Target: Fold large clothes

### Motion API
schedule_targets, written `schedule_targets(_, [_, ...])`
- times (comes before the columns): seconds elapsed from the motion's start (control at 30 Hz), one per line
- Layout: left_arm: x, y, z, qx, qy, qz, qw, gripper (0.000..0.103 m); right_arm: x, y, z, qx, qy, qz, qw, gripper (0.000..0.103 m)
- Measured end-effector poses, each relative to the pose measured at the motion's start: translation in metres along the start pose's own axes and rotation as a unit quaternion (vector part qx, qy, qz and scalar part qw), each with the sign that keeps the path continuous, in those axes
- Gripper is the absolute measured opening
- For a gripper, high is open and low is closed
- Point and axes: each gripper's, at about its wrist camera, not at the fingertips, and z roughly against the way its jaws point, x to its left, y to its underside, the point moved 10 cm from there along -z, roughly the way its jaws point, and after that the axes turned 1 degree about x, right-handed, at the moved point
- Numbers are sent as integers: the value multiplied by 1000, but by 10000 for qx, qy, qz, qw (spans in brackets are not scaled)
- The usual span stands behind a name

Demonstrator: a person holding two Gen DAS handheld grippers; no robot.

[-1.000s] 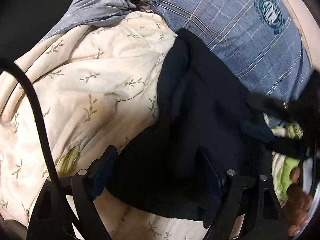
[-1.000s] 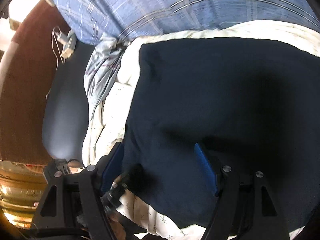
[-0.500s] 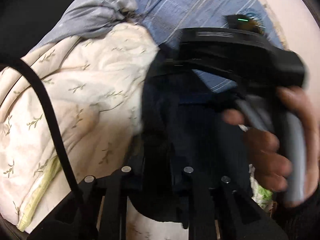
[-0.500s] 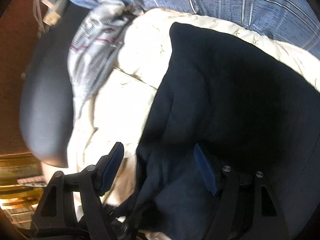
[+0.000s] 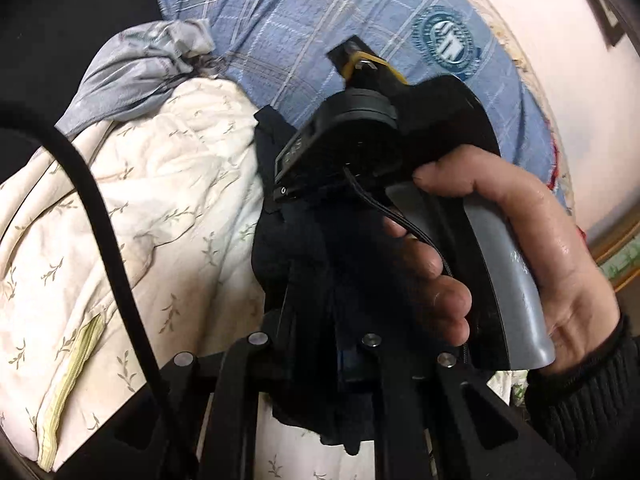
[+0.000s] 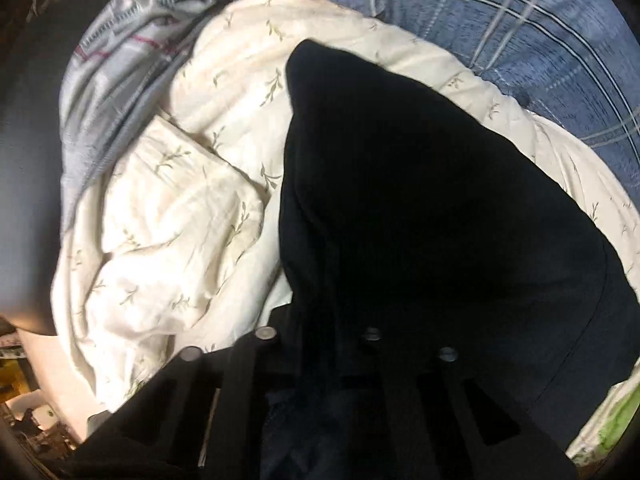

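A dark navy garment (image 5: 288, 248) lies on a cream quilt on a bed. In the left wrist view my left gripper (image 5: 332, 320) has its jaws closing, the fingers nearly together with a fold of the garment's edge pinched between them. Just beyond it a hand (image 5: 540, 248) holds the grey handle (image 5: 504, 272) of the other gripper, pointing steeply down. In the right wrist view the garment (image 6: 420, 200) fills the middle. My right gripper (image 6: 320, 332) is closing, its fingers drawn together on bunched dark cloth that hides the tips.
The cream leaf-print quilt (image 5: 160, 200) (image 6: 180, 220) spreads to the left. A blue plaid sheet (image 5: 320, 20) (image 6: 520, 40) lies behind. A grey bundled cloth (image 5: 132, 76) (image 6: 120, 60) sits at the far left. A black cable (image 5: 100, 220) crosses the left view.
Both grippers went from wide apart over the garment to closed on it. The right gripper and its hand swung into the left view. The left gripper rose a little with the cloth.
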Motion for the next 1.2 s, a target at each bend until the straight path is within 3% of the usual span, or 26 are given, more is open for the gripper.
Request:
schedule_targets(0.17, [-29, 0, 21, -329, 404, -402, 9978, 11, -13, 7, 49, -799, -868, -232, 9927, 6])
schedule_targets(0.4, [-73, 11, 33, -434, 767, -908, 9920, 12, -47, 35, 110, -1616, -1854, -668, 9670, 6])
schedule_targets(0.77, [-155, 40, 28, -288, 733, -1714, 9821, 12, -95, 75, 161, -2266, -2556, -1052, 9339, 6])
schedule_targets(0.9, [-182, 53, 29, -217, 782, -1910, 9782, 11, -120, 95, 186, -2600, -2840, -1144, 9158, 6])
schedule_targets(1.2, [-246, 78, 4, 134, 820, -2603, 9619, 12, -183, 126, 211, -3107, -3301, -1441, 8796, 5])
